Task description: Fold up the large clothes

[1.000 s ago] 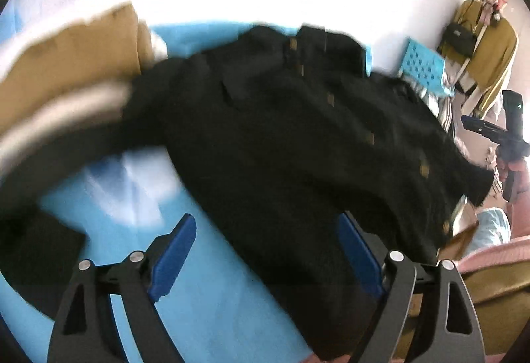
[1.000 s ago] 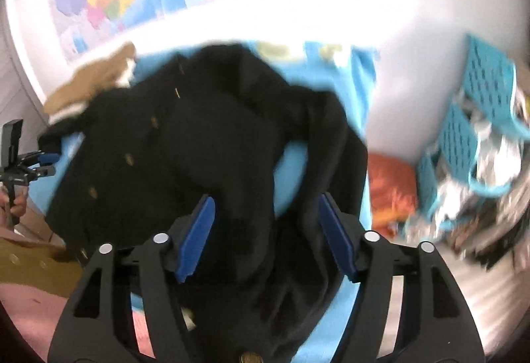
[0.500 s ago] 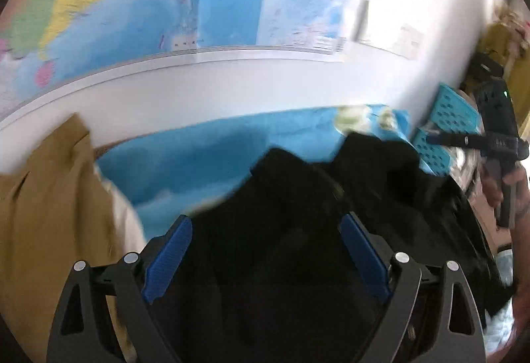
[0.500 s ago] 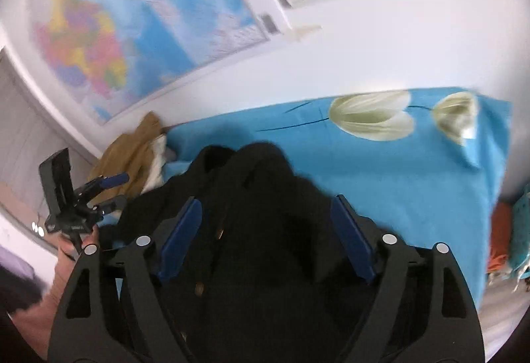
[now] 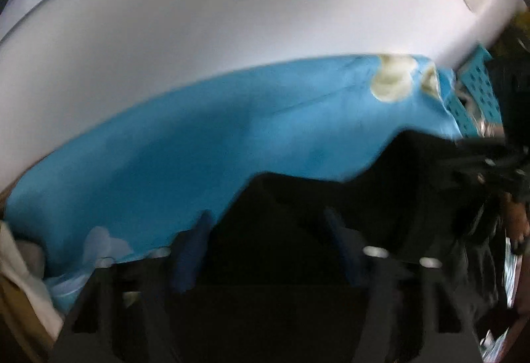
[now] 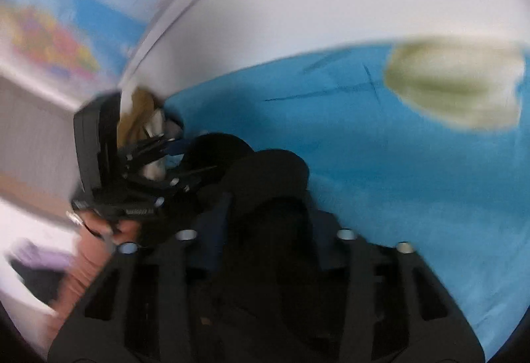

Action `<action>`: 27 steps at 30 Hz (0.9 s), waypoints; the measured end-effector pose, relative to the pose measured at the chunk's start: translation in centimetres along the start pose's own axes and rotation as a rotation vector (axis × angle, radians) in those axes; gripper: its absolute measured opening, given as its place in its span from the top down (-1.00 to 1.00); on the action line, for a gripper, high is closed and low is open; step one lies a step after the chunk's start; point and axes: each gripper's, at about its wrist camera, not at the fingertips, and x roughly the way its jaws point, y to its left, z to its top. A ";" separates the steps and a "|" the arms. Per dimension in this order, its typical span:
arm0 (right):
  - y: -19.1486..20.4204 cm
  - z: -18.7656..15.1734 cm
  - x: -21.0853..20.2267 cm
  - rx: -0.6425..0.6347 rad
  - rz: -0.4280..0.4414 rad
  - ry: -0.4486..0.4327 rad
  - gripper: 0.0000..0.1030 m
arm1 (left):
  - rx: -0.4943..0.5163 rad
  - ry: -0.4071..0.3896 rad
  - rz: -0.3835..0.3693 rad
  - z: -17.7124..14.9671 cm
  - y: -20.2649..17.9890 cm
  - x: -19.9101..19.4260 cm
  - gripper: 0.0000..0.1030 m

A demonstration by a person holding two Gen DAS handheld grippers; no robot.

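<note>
Black garment (image 5: 331, 197) lies bunched on blue sheet (image 5: 198, 147) w/ pale flower print, near white wall (image 5: 198, 31); dark, thick, folds blurred. Left gripper (image 5: 268, 230) closing, fabric btwn jaws; grip unclear. Right gripper (image 6: 271, 214) closing narrow, black cloth btwn blue pads; can't tell if pinched.

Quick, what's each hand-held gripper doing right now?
Left hand-held gripper: closing, black coat between its jaws.
Right hand-held gripper: closing, black coat between its jaws.
</note>
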 end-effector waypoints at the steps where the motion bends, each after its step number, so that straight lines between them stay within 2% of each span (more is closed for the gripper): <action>1: 1.0 0.0 -0.6 -0.053 -0.034 -0.028 0.60 | 0.024 -0.028 0.025 -0.2 -0.4 -0.5 0.00; 2: 2.2 0.2 -1.5 -0.108 -0.075 -0.069 0.62 | 0.038 -0.051 0.037 -0.4 -0.6 -0.9 0.27; 3: 3.1 0.3 -2.1 -0.157 -0.098 -0.102 0.64 | 0.042 -0.075 0.049 -0.5 -0.8 -1.4 0.32; 5: 6.2 -0.1 -3.0 -0.355 -0.230 -0.203 0.65 | 0.035 -0.176 0.071 -0.7 -1.0 -3.4 0.41; 6: 7.3 -0.4 -3.1 -0.420 -0.262 -0.242 0.65 | 0.028 -0.225 0.078 -0.9 -1.1 -4.3 0.43; 7: 8.3 -0.7 -3.0 -0.491 -0.312 -0.300 0.65 | 0.027 -0.283 0.095 -1.1 -1.4 -5.1 0.45; 8: 8.9 -1.2 -2.1 -0.557 -0.392 -0.320 0.63 | 0.043 -0.354 0.136 -1.4 -1.8 -5.9 0.45; 9: 9.0 -1.5 -0.2 -0.618 -0.474 -0.278 0.53 | 0.045 -0.395 0.181 -1.6 -2.0 -5.8 0.45; 10: 8.4 -1.4 1.5 -0.625 -0.498 -0.209 0.45 | 0.039 -0.377 0.198 -1.6 -2.0 -5.0 0.44; 11: 7.6 -1.4 3.0 -0.611 -0.534 -0.160 0.43 | 0.038 -0.322 0.188 -1.5 -1.7 -3.6 0.41; 12: 6.9 -1.4 4.1 -0.591 -0.561 -0.119 0.32 | 0.037 -0.282 0.186 -1.4 -1.7 -2.3 0.40; 13: 5.7 -1.3 5.6 -0.547 -0.594 -0.035 0.04 | 0.044 -0.221 0.207 -1.6 -1.6 -0.5 0.37; 14: 4.8 -1.3 6.4 -0.508 -0.628 0.007 -0.08 | 0.048 -0.186 0.231 -1.7 -1.4 0.7 0.34; 15: 4.5 -1.3 6.3 -0.479 -0.617 -0.011 -0.14 | 0.049 -0.165 0.234 -1.9 -1.2 1.5 0.27; 17: 4.4 -1.3 4.7 -0.424 -0.535 -0.057 -0.26 | 0.007 -0.166 0.228 -1.9 -0.1 1.5 -0.11; 18: 4.3 -1.1 3.9 -0.396 -0.512 -0.072 -0.48 | -0.020 -0.170 0.205 -1.7 0.5 1.1 -0.23; 19: 4.3 -0.9 3.1 -0.364 -0.471 -0.090 -0.49 | -0.049 -0.175 0.164 -1.5 1.1 0.7 -0.43; 20: 4.2 -0.6 2.7 -0.341 -0.439 -0.095 -0.47 | -0.071 -0.173 0.130 -1.2 1.6 0.4 -0.49; 22: 3.9 0.1 2.4 -0.273 -0.381 -0.102 -0.47 | -0.098 -0.165 0.114 -0.5 2.5 0.3 -0.48; 24: 3.6 0.3 3.3 -0.230 -0.384 -0.080 -0.46 | -0.086 -0.127 0.107 0.2 2.5 1.1 -0.48; 27: 2.8 0.9 6.3 -0.222 -0.440 0.030 -0.20 | -0.080 -0.085 0.129 0.2 2.2 2.7 -0.37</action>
